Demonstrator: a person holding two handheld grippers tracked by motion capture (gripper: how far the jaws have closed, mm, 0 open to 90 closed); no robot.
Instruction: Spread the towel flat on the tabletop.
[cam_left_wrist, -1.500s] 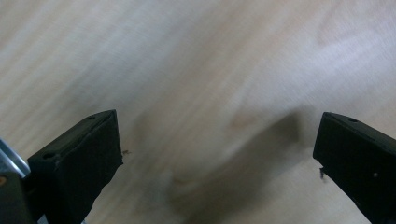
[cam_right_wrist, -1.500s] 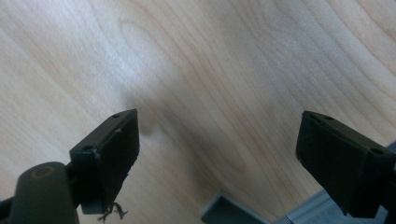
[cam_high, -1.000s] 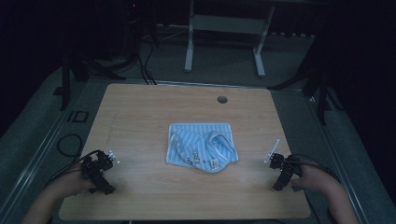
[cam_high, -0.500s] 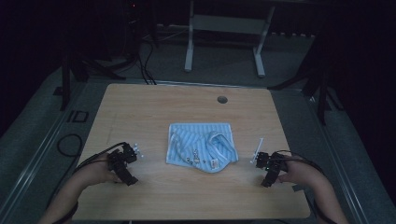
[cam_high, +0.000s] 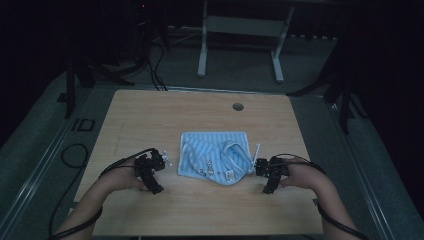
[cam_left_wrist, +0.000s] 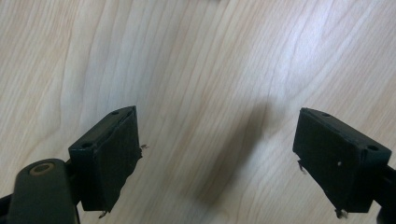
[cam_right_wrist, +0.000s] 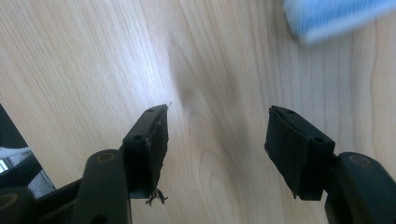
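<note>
Now, nearest the person, the left gripper (cam_high: 162, 159) and the right gripper (cam_high: 256, 162) flank the crumpled light-blue striped cloth garment (cam_high: 215, 160), which lies a little nearer than the middle of the pale wooden table (cam_high: 150, 115). From the garment the left gripper sits at about nine o'clock, near its left edge, and the right gripper at about three o'clock, almost at its right edge. Both sets of jaws stand apart with nothing between them; the right gripper's jaws have just been closing a little, and bare wood shows between its pads (cam_right_wrist: 299, 149) in the right gripper view, with a blurred blue corner of the garment at one o'clock. The left gripper's pads (cam_left_wrist: 116, 158) likewise frame only wood grain. The step in hand looks like reaching in to take the garment at both sides; done well, each gripper would come in low, slide one jaw under a single layer at an edge, and close only once fabric is truly between the pads. Farther off, at twelve o'clock, a round grey grommet hole (cam_high: 238, 106) sits clear of the work, and nothing seems to block either approach.
</note>
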